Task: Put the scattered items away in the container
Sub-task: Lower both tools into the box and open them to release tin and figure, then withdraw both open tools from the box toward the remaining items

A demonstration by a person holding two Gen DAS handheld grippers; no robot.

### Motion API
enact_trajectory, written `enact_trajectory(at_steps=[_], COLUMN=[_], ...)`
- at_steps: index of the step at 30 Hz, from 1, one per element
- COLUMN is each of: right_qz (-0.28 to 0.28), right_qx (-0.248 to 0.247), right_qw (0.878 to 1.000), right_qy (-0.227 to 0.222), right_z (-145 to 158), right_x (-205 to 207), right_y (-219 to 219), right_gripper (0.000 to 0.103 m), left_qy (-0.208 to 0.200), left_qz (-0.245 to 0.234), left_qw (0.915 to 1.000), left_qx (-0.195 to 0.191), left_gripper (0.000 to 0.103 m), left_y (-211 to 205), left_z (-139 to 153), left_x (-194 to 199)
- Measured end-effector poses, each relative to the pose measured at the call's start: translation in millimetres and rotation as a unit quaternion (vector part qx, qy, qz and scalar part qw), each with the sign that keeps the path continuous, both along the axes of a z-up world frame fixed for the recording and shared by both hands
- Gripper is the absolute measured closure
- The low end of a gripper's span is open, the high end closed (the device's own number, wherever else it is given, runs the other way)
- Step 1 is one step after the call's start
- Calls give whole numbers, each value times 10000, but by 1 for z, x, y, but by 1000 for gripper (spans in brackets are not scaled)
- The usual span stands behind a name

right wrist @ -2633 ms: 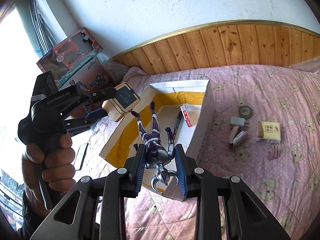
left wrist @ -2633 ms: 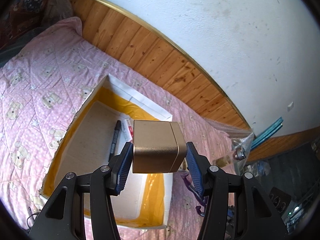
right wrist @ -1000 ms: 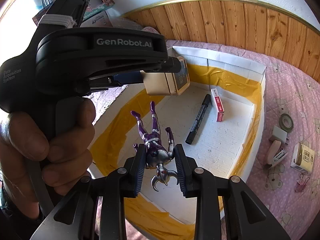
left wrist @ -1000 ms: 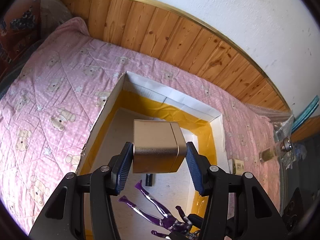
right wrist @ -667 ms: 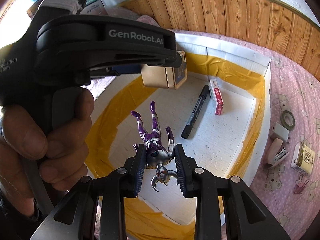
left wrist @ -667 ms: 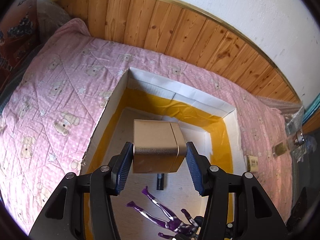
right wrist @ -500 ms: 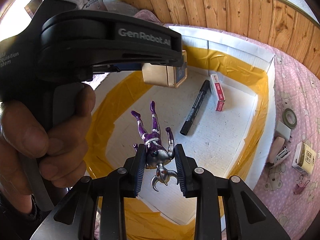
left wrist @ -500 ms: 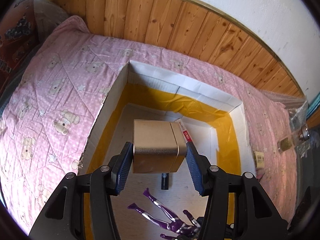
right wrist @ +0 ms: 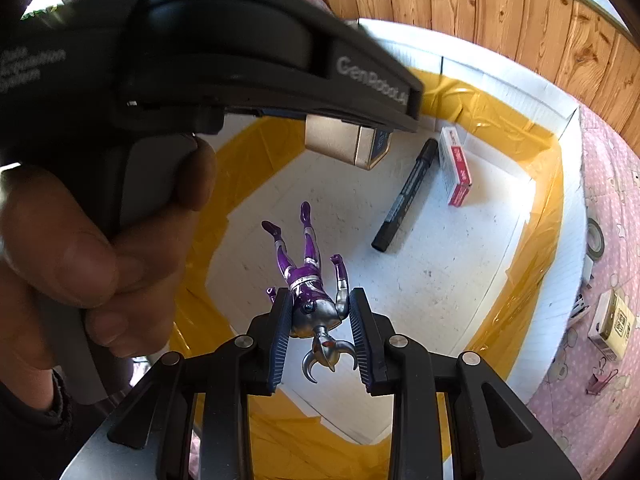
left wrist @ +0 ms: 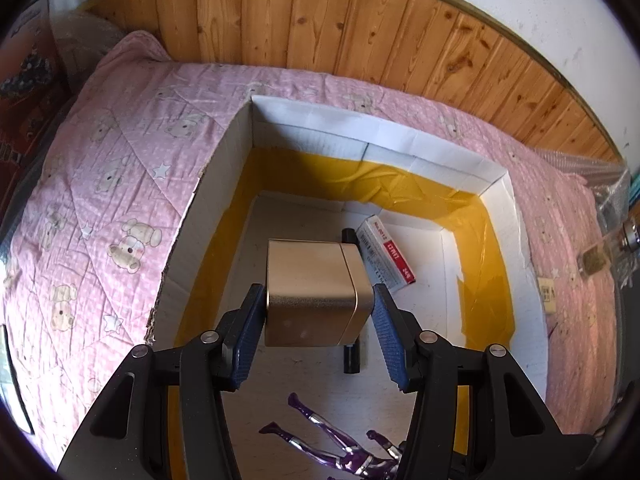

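My left gripper [left wrist: 318,312] is shut on a gold box [left wrist: 314,292] and holds it above the floor of the white cardboard box [left wrist: 360,128] with yellow tape inside. My right gripper [right wrist: 320,320] is shut on a purple and silver toy figure [right wrist: 308,276], also inside the box [right wrist: 560,280] and above its floor. The gold box [right wrist: 348,142] and the left gripper show in the right wrist view at upper left. The figure's legs [left wrist: 320,432] show at the bottom of the left wrist view. A black marker [right wrist: 404,196] and a red and white small box [right wrist: 454,164] lie on the box floor.
The box sits on a pink bear-print quilt [left wrist: 112,200] against a wooden wall panel [left wrist: 360,28]. On the quilt right of the box lie a tape roll [right wrist: 596,240], a small yellow box [right wrist: 616,320], a stapler [right wrist: 580,306] and a pink clip [right wrist: 600,376].
Both grippers have moved further over and down into the cardboard box with their items still held. The left gripper now fills more of the right wrist view.
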State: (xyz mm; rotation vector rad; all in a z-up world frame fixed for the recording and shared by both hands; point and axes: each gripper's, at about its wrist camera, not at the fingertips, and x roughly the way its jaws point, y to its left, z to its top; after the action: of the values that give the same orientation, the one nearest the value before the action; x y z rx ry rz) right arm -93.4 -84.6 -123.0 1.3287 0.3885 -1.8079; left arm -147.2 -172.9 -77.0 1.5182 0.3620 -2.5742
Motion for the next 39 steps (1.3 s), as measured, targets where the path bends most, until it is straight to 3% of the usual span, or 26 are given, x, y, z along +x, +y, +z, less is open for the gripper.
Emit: enact_trajectory(at_steps=[7,19,30,39], right_qz=[30,-127,-234,-169], right_qx=[125,-74,-702,-1407], right_qw=[9999,9997,9965,9899], right_qy=[-40,-175,-379,-23], right_z=[-1,5,27,45], right_x=[-1,-2,11,35], right_y=[-4,6,34,67], right_gripper=[72,72,72,72], left_qy=[-103,-67,110,278], left_qz=[-43,41,80,64], left_qw=[9998,10000,9999,9994], left_qx=[-148,-38,-52,-177], left_gripper=[47,47,47,47], left_y=[2,-4,1,13], left_z=[-2,6,32,55], left_x=[-1,2,14,30])
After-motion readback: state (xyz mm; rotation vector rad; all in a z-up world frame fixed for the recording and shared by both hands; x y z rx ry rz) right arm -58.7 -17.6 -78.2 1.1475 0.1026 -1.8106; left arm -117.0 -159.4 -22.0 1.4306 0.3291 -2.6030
